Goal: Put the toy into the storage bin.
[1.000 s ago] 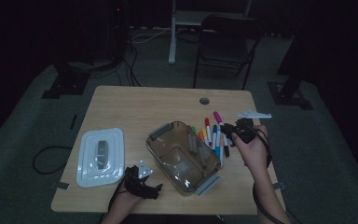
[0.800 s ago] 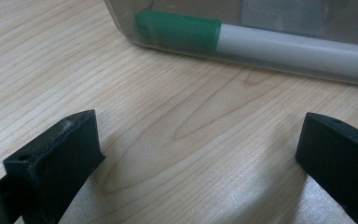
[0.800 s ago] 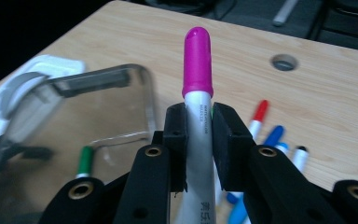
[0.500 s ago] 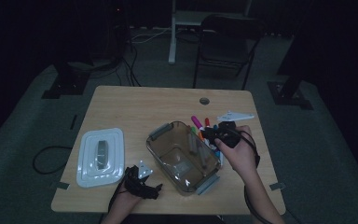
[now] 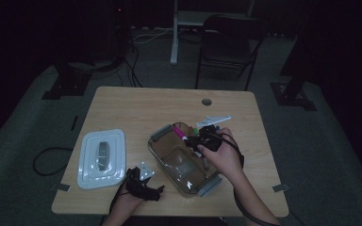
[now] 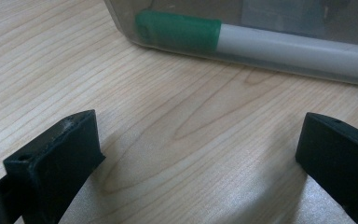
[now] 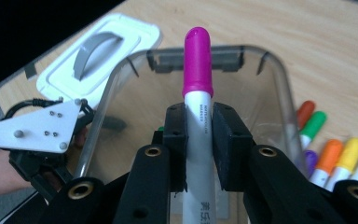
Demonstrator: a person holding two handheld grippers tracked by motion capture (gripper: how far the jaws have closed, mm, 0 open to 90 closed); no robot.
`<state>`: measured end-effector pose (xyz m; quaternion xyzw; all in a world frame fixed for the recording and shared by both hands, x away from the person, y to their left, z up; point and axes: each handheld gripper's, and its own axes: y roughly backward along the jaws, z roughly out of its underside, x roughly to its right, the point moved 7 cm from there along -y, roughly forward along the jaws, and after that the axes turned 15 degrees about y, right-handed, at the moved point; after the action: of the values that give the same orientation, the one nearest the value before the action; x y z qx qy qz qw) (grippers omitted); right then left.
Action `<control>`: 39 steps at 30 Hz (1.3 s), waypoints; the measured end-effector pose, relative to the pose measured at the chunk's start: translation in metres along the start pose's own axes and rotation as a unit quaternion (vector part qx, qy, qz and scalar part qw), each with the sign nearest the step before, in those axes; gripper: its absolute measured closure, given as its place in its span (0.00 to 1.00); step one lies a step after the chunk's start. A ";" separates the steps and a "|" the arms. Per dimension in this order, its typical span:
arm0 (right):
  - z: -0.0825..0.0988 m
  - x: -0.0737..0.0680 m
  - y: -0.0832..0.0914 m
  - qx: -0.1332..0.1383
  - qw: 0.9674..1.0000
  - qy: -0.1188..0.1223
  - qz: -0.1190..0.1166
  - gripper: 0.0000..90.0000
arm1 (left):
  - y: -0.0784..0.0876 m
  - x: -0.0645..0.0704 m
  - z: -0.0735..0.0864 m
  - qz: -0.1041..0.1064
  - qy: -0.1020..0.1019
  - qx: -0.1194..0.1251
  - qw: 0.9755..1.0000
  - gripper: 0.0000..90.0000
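Pointing lidward, magenta-capped marker (image 7: 197, 116) lengthwise

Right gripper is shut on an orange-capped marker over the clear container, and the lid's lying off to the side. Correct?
Not quite: the marker has a magenta cap, as the right gripper view shows. The right gripper is shut on it over the clear container, and the lid lies aside.

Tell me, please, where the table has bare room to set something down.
Bare wood lies along the far edge of the table, beyond the white lid and clear container. It is crowded right of the container, beside the markers.
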<state>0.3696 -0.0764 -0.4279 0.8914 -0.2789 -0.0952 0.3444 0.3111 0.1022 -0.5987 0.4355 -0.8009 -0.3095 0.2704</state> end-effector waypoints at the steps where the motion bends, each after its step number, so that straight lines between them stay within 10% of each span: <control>1: 0.002 -0.005 -0.008 -0.012 1.000 0.000 -0.012 0.85 | 0.000 0.000 0.000 0.000 0.000 0.000 1.000 0.01; 15: 0.011 -0.026 -0.068 -0.090 0.994 0.013 -0.053 0.85 | 0.000 0.000 0.000 0.000 0.000 -0.001 1.000 0.01; 31: 0.040 -0.045 -0.108 -0.198 0.973 -0.013 -0.121 0.84 | 0.000 0.000 0.000 0.000 0.000 0.001 1.000 0.01; 39: 0.043 -0.045 -0.111 -0.198 0.973 -0.013 -0.122 0.79 | 0.000 0.000 0.000 0.000 0.000 0.001 1.000 0.01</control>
<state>0.3648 -0.0078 -0.5349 0.8314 -0.1483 -0.2012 0.4964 0.3112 0.1021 -0.5988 0.4362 -0.8010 -0.3087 0.2698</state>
